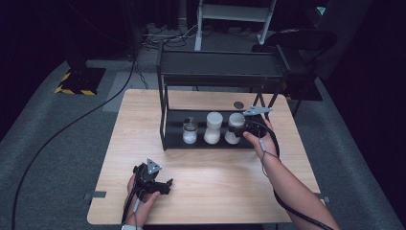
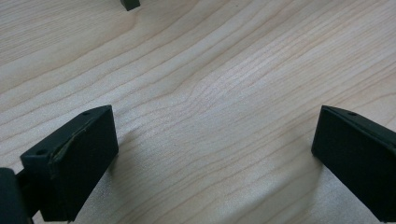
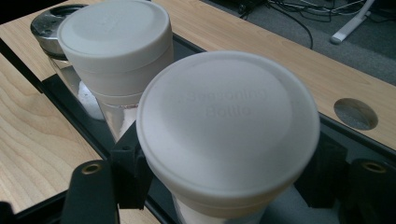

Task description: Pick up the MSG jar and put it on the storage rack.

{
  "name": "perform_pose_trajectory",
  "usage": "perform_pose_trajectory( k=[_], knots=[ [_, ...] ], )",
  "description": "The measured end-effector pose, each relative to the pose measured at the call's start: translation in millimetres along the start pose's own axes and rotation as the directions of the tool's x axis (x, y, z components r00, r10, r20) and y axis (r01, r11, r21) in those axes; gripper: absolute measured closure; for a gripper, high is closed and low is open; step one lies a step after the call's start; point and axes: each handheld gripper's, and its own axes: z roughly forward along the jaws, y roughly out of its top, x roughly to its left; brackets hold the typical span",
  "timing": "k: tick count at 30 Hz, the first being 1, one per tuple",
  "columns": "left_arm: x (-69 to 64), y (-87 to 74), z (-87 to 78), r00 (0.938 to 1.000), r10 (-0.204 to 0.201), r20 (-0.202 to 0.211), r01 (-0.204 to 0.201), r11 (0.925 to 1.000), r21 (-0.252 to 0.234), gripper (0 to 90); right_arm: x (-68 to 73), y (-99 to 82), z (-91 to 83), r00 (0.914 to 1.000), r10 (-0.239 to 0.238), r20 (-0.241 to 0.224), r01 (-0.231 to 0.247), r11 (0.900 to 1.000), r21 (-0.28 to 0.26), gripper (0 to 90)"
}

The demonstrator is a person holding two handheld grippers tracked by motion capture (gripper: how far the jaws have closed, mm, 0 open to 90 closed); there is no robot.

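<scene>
A white-lidded seasoning bottle (image 3: 229, 126) stands at the right end of the black rack's lower shelf (image 1: 210, 143). My right gripper (image 3: 229, 179) is shut on it just under the lid, one pad on each side. In the high view the same bottle (image 1: 233, 127) sits against my right gripper (image 1: 245, 128). To its left are a second white-lidded bottle (image 3: 116, 42) (image 1: 213, 127) and a glass jar with a metal lid (image 3: 49, 25) (image 1: 190, 130). My left gripper (image 1: 166, 185) (image 2: 212, 140) rests low over the wooden table (image 2: 210, 70), open, with nothing between its fingers (image 2: 84, 144).
The two-tier black rack (image 1: 220, 72) stands at the table's far half, its upper tray overhanging the bottles. A round hole (image 1: 238, 104) (image 3: 356, 113) is cut in the tabletop behind the rack. Cables lie on the grey floor (image 1: 72, 124) around the table.
</scene>
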Motion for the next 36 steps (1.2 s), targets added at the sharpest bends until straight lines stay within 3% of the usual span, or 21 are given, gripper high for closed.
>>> perform_pose_trajectory(
  k=[15, 21, 27, 36],
  knots=[
    [0.0, 0.1, 0.0, 1.0, 0.001, 0.0, -0.001, 1.0, 0.0, 0.3, -4.6, -3.1, 4.7, 0.9994, 0.033, 0.004, -0.033, 0.9995, -0.001, 32.0],
    [-0.1, 0.2, 0.0, 1.0, 0.0, 0.0, 0.0, 1.0, 0.001, 0.3, -9.4, -2.2, 0.7, 0.999, 0.045, 0.0, -0.045, 0.9989, -0.012, 21.9],
    [-0.1, 0.2, 0.0, 1.0, 0.0, -0.001, 0.0, 1.0, 0.001, 0.3, -7.4, 2.2, -11.6, 0.999, 0.043, 0.009, -0.043, 0.9986, -0.031, 9.7],
    [-0.1, 0.4, 0.2, 1.0, -0.001, 0.0, 0.001, 1.0, 0.001, 0.3, -3.0, 5.5, -41.9, 0.9997, 0.012, 0.02, -0.01, 0.9974, -0.071, 2.2]
  ],
)
